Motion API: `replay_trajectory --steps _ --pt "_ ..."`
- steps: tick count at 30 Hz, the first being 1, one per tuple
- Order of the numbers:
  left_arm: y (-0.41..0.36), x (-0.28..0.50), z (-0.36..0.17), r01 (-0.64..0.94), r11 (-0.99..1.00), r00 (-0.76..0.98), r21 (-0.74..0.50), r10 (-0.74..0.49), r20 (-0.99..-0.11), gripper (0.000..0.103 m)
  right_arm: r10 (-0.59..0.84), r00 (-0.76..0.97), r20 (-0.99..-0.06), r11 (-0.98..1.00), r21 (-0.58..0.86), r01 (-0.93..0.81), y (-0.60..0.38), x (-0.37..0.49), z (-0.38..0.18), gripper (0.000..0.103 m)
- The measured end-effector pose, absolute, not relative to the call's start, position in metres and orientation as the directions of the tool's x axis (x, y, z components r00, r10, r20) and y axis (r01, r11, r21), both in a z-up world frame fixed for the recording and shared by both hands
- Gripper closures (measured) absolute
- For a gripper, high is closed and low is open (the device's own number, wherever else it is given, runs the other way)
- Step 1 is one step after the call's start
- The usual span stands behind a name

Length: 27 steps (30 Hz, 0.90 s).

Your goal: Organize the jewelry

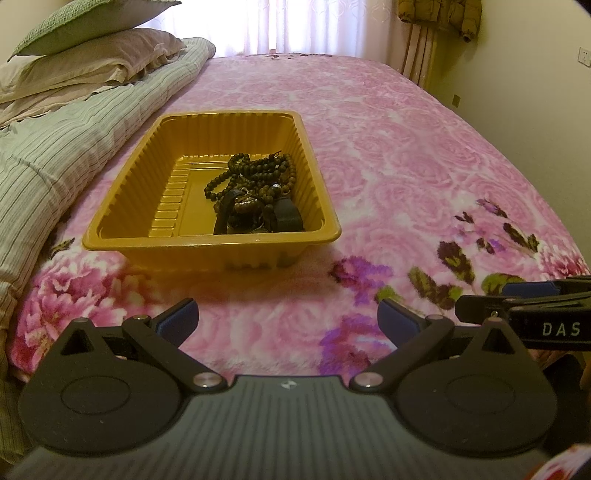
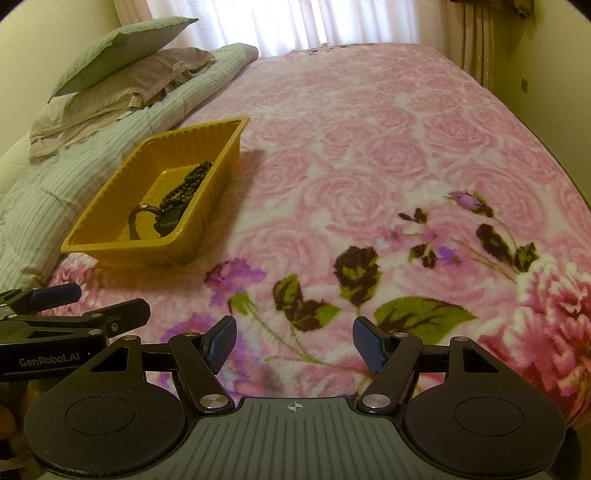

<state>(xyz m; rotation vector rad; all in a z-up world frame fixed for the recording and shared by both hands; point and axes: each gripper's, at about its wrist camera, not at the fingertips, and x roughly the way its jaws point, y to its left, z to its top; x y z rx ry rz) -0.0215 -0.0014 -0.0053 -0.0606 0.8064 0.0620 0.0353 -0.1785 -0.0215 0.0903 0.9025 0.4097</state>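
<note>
A yellow ribbed plastic tray (image 1: 110,236) sits on the pink floral blanket, also in the right wrist view (image 2: 92,245). Inside it lie dark brown bead strings (image 1: 251,173) and a black-strapped watch (image 1: 258,214); both show in the right wrist view, beads (image 2: 184,186) and strap (image 2: 155,218). My left gripper (image 1: 288,317) is open and empty, just in front of the tray's near wall. My right gripper (image 2: 293,341) is open and empty over bare blanket, right of the tray; its side shows at the left wrist view's right edge (image 1: 517,310).
A folded striped quilt (image 1: 55,155) and stacked pillows (image 1: 92,62) lie left of the tray. The pink blanket (image 2: 369,147) stretches far and right. Curtains (image 1: 314,26) and a wall stand behind the bed.
</note>
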Motion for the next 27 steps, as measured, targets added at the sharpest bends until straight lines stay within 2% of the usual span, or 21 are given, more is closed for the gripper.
replay_trajectory --steps 27 --pt "-0.0028 -0.0212 -0.0085 -0.075 0.997 0.69 -0.03 0.03 -0.723 0.0 0.38 0.549 -0.745 0.92 0.245 -0.305 -0.1828 0.0355 -0.0228 0.033"
